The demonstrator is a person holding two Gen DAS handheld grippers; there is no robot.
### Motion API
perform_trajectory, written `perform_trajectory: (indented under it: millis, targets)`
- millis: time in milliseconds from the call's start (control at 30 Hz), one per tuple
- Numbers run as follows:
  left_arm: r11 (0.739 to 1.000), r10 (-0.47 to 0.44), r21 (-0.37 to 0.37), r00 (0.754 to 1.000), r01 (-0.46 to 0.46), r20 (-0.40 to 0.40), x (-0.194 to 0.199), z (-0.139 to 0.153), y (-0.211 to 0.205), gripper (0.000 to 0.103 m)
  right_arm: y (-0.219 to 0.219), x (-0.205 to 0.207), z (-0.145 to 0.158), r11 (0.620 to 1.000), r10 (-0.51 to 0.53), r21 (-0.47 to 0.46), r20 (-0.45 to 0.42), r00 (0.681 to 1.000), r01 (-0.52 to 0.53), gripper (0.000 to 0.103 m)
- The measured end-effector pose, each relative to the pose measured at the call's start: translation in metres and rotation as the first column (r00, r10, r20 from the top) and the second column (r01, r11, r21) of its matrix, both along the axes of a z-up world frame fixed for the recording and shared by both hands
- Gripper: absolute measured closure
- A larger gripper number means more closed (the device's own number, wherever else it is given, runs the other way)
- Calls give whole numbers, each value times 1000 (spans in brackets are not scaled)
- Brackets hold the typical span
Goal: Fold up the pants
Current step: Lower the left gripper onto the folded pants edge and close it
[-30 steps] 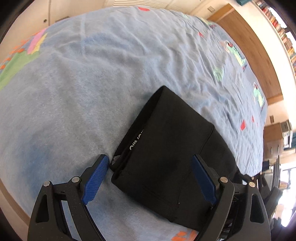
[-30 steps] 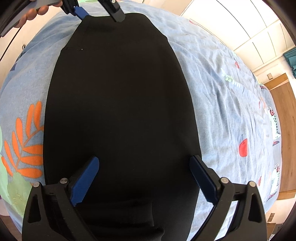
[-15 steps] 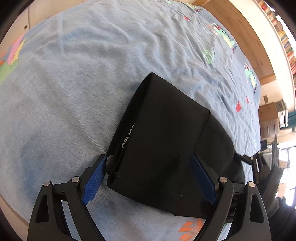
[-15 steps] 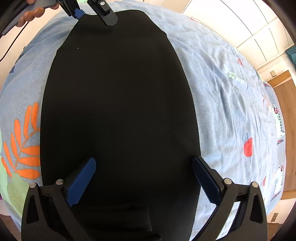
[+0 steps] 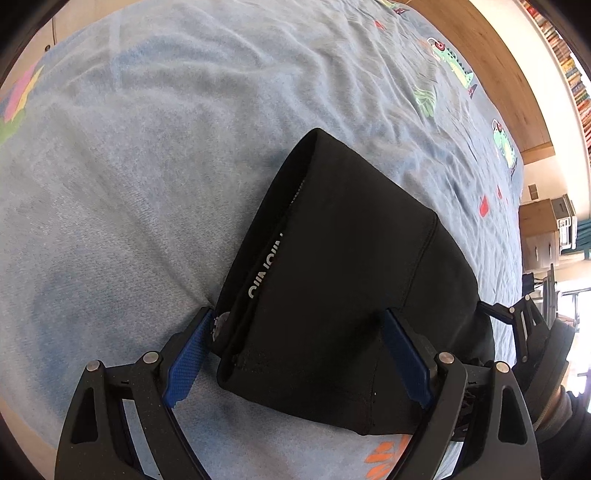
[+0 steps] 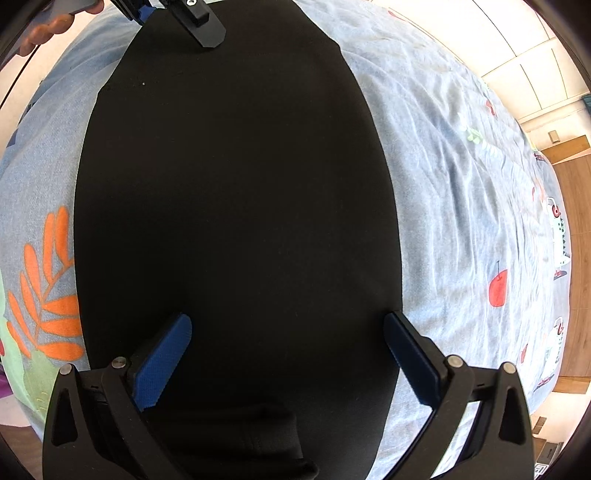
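In the left wrist view the left claw stands wide, gripping nothing, tipped steeply down over the waistband end of the black pants, which lie flat on the blue printed bedspread. The near corner of the waistband sits right between the two blue pads: the left pad appears to be touching, or just beside, the corner where a small button or rivet shows, while the other pad hangs over the cloth itself. From here the garment runs away up and to the right, toward the right claw, of which only the frame shows at the far edge — so the left claw is the one nearest this end. In the right wrist view the right claw is also spread wide and empty, pointing almost straight down at the middle of the cloth. The pants fill the frame beneath and beyond it, their long axis leading straight ahead from this claw to the left claw at the top edge — a hand is just visible beside it there. The folded edge of the cloth lies below the right claw's pads; whether those pads touch the fabric cannot be told. Judging by this layout, the next fold would carry one end along that axis toward the other.
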State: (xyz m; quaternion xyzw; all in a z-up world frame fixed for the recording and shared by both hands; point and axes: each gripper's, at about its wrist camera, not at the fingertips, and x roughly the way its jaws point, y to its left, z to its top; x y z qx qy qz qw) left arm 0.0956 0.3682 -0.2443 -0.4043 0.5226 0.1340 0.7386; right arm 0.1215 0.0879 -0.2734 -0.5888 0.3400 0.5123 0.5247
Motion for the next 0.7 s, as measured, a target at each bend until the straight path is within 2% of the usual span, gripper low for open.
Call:
perform_trajectory:
  millis: [400, 500, 567, 633, 700]
  targets:
    - [999, 19, -46, 1000, -19, -1, -4, -2, 7, 18, 26, 3, -6, 996, -14, -85, 20, 1000, 16, 0]
    - [998, 40, -54, 999, -40, -1, -8, 0, 11, 28, 40, 10, -12, 994, -18, -111, 25, 1000, 21, 0]
    - [997, 53, -57, 999, -53, -1, -13, 1, 14, 43, 45, 11, -13, 993, -18, -119, 26, 999, 21, 0]
    - [997, 57, -58, 998, -57, 0, -16, 2, 17, 54, 48, 12, -14, 992, -16, -122, 27, 1000, 20, 0]
    - [996, 62, -68, 998, -62, 3, -19, 3, 19, 59, 51, 15, -15, 992, -17, -121, 28, 999, 20, 0]
